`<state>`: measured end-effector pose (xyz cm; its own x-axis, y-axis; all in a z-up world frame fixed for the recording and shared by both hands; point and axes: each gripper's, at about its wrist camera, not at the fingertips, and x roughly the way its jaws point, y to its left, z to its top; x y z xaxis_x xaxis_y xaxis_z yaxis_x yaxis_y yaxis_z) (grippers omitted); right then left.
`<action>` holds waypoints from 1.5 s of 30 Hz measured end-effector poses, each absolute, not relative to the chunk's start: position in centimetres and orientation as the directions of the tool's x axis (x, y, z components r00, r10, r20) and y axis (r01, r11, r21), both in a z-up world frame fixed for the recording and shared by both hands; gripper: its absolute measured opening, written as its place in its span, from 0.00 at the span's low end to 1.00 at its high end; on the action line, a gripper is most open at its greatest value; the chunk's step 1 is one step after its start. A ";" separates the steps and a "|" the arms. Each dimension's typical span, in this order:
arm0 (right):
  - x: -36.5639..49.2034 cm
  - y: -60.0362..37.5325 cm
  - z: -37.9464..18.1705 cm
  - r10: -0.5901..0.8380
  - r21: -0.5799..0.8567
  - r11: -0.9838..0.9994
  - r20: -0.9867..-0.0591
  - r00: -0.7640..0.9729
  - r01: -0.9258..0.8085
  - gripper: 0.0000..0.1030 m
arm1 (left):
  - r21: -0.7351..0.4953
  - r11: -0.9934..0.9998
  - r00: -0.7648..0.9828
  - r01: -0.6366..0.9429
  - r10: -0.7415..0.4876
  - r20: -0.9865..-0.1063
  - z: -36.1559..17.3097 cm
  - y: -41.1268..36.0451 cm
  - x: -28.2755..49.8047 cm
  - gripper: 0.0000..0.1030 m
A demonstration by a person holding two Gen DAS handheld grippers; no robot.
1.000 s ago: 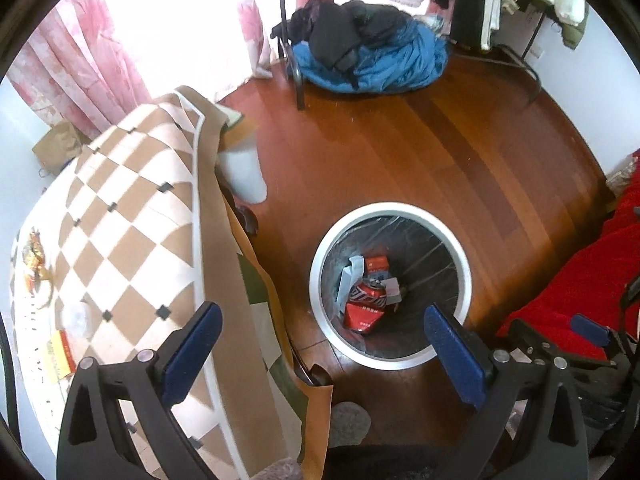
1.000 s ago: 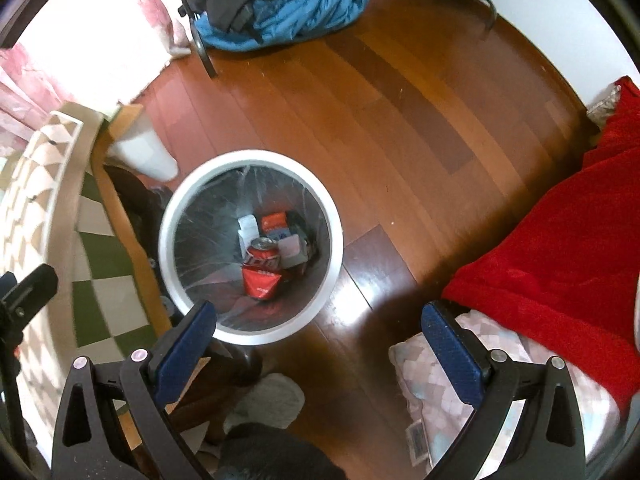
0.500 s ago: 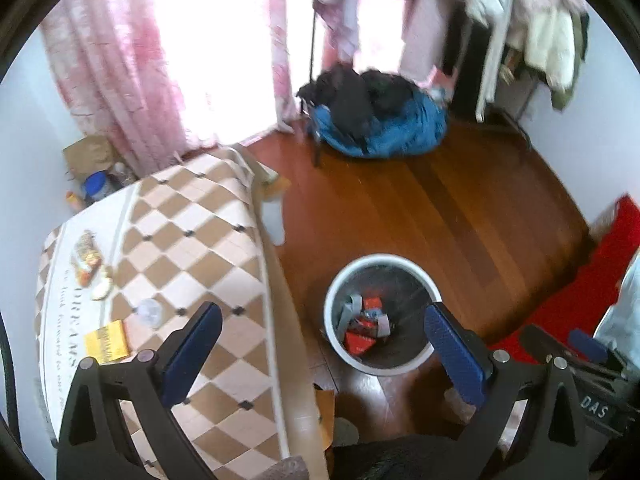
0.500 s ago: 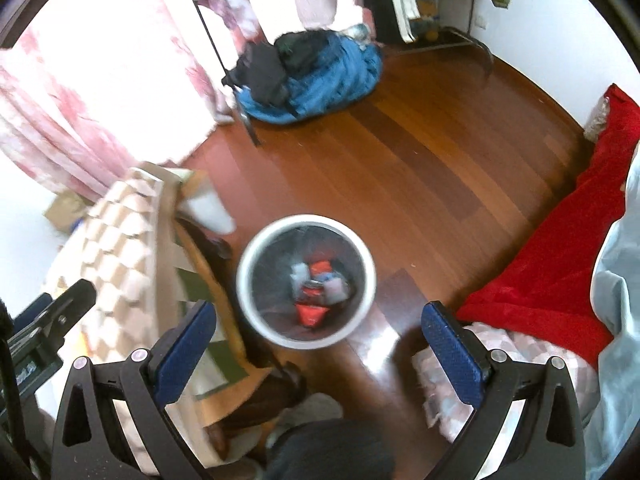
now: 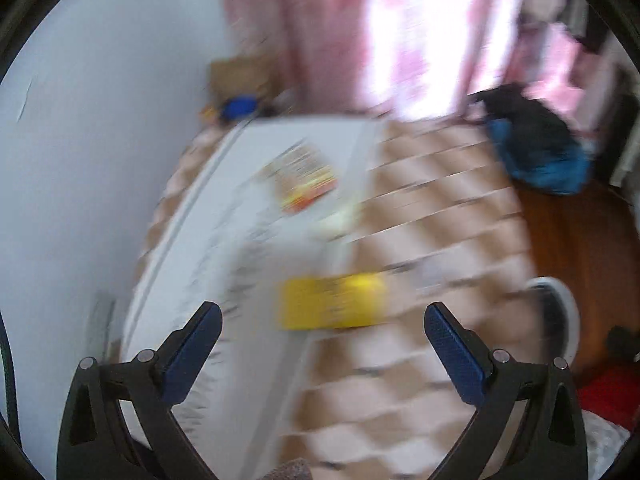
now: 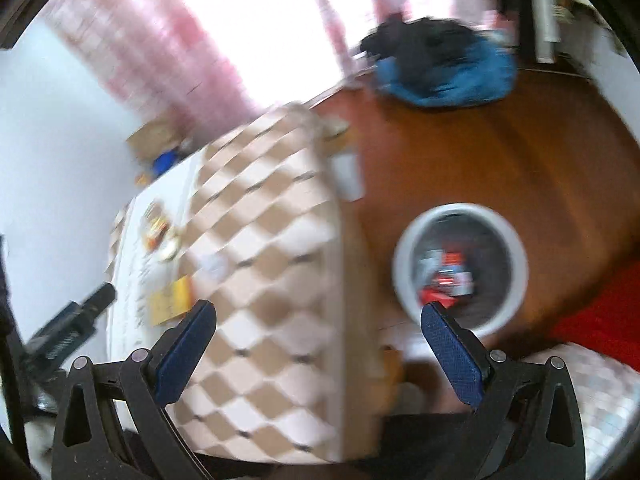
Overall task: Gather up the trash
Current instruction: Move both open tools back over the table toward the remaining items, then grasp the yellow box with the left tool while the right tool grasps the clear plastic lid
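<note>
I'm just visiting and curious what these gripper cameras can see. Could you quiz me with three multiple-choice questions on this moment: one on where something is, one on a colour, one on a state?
1. Where is the trash bin?
A. on the wooden floor beside the table
B. on the tabletop
C. on the red cloth

2. What colour is the flat packet ahead of the left gripper?
A. green
B. yellow
C. black

3. How do the right gripper's jaws stand?
A. shut on a can
B. shut, empty
C. wide open, empty

Answers: 1 A, its white rim sits on brown boards by the checkered cloth. 2 B, a blurred yellow rectangle. 3 C, nothing lies between the blue pads.
</note>
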<state>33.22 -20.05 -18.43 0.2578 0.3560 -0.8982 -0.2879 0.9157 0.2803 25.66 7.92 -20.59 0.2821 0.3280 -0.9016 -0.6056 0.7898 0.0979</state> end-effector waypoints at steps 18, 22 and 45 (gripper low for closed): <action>34.8 0.6 -32.0 0.283 0.177 0.855 -0.947 0.153 -0.488 0.40 | 0.208 0.842 0.183 -0.498 0.337 -0.924 -31.4 16.0 25.0 1.00; 34.1 -1.0 -32.0 0.285 0.182 0.857 -0.947 0.149 -0.482 0.40 | 0.234 0.918 0.266 -0.322 0.325 -0.908 -29.9 13.5 26.0 1.00; 34.9 -7.0 -31.7 0.252 0.197 0.893 -0.964 0.088 -0.403 0.40 | -0.027 0.979 0.080 -0.203 -0.011 -0.997 -30.3 10.2 32.8 0.50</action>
<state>34.92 -6.95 -31.67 0.0876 0.2522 -0.9637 -0.4035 0.8935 0.1972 32.78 10.22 -30.26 0.0802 -0.0108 -0.9967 -0.2032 0.9788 -0.0270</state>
